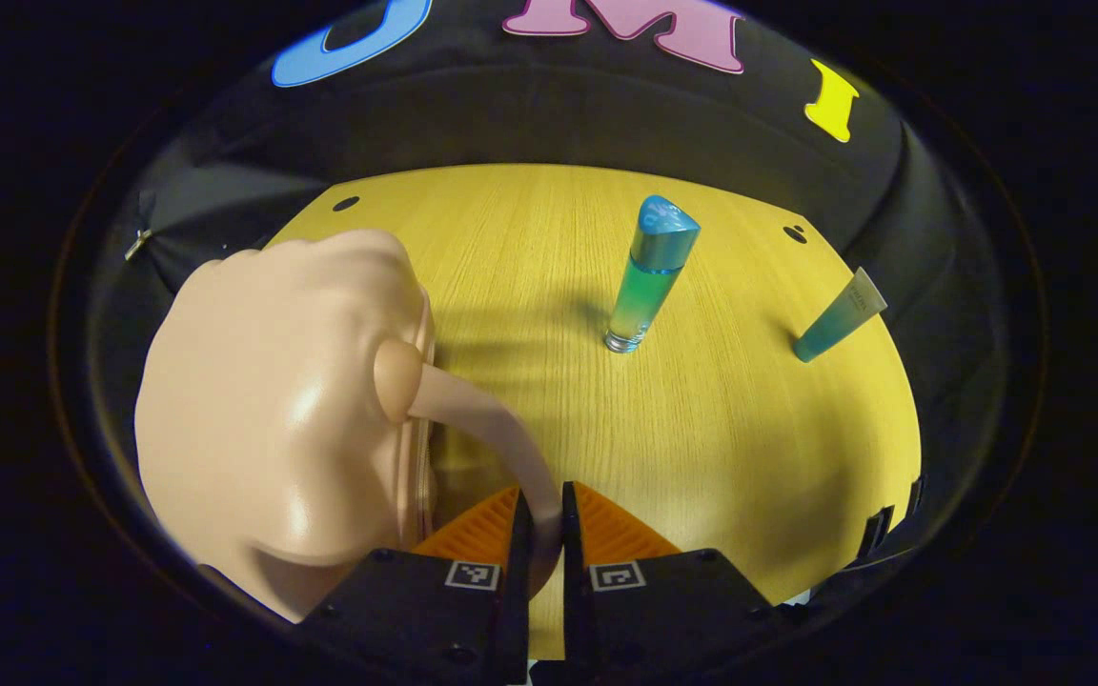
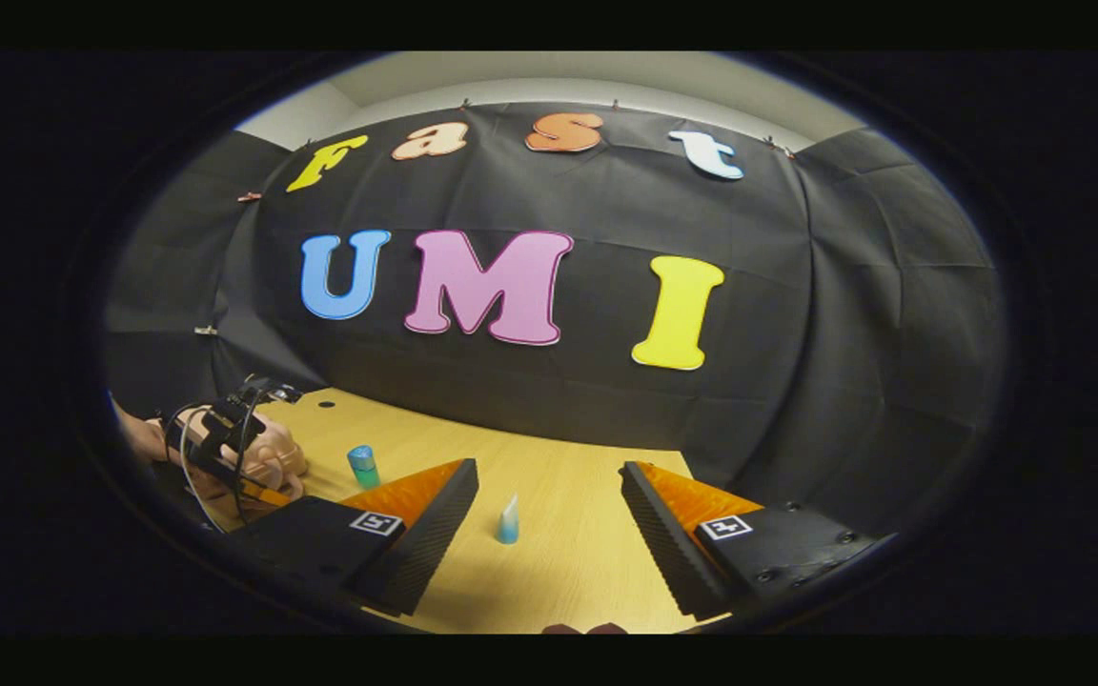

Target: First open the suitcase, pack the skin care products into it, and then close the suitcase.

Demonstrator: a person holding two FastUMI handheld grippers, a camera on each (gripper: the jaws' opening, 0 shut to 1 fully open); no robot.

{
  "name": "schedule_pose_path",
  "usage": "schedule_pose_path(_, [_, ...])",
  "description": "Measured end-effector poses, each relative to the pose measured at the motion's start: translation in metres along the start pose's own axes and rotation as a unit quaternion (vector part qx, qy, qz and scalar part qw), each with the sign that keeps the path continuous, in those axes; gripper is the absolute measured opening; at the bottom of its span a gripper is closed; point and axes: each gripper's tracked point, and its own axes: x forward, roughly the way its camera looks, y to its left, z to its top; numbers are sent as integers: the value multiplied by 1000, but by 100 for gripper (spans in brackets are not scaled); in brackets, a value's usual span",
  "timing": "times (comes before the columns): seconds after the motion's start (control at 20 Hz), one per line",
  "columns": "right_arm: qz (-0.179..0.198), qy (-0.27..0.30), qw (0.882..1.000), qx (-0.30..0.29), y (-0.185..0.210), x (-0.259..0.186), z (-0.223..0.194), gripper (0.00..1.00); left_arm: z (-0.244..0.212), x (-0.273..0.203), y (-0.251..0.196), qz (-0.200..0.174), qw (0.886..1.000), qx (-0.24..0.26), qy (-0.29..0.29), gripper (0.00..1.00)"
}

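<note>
- Glossy peach hard-shell suitcase [image 1: 273,419] cut off low on the left of the left gripper view, far side out of sight; whether lid is parted from base, unclear.
- Curved peach handle strap [image 1: 482,419] hidden at its lower end between the left gripper [image 1: 542,524] fingers.
- Teal squeeze tube with pale cap [image 1: 838,324] near the wooden table's [image 1: 701,448] right edge, label too small to tell.
- In the right gripper view, suitcase [image 2: 273,457] mostly covered by the far gripper and cables.
- Hand [image 2: 134,438] at the left rim cut off.
- Small tube [image 2: 508,520] too tiny for detail.
- Blue-capped bottle [image 2: 363,466] hidden at its base behind a finger of the right gripper [image 2: 549,534].
</note>
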Motion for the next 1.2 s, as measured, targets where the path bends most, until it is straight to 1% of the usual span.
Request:
schedule_pose_path(0.05, [0, 0, 1000, 2, 0, 0, 0, 96, 2, -2, 0, -5, 1000, 8, 1, 17])
schedule_pose_path(0.15, [-1, 1, 1000, 5, 0, 1, -1, 96, 6, -6, -2, -7, 1000, 0, 5, 14])
schedule_pose_path(0.25, [4, 3, 1000, 7, 3, 2, -4, 96, 10, -12, -4, -10, 1000, -12, 7, 12])
schedule_pose_path(0.35, [8, 5, 1000, 8, 6, 3, -6, 96, 18, -23, -2, -8, 1000, -2, 5, 11])
schedule_pose_path(0.45, [15, 4, 1000, 11, 11, 4, -8, 95, 29, -42, 2, -7, 1000, 5, 0, 11])
schedule_pose_path(0.6, [28, 9, 999, 16, 18, 8, -12, 96, 54, -84, 12, -17, 1000, -9, -19, 11])
schedule_pose_path(0.7, [39, 7, 999, 20, 24, 13, -11, 98, 71, -114, 27, -10, 999, -10, -35, 11])
schedule_pose_path(0.8, [54, 8, 998, 22, 33, 20, -11, 96, 88, -147, 47, 1, 999, -15, -52, 11])
schedule_pose_path(0.9, [74, 10, 997, 23, 43, 27, -10, 96, 102, -177, 72, 10, 997, -36, -72, 11])
schedule_pose_path(1.0, [93, 7, 995, 27, 55, 34, -6, 96, 113, -202, 98, 13, 993, -67, -95, 11])
schedule_pose_path(1.1, [92, 13, 995, 30, 62, 40, -7, 96, 120, -223, 131, 17, 989, -88, -119, 11])
schedule_pose_path(1.2, [77, 13, 996, 45, 71, 42, -2, 96, 125, -242, 168, 21, 987, -88, -137, 11])
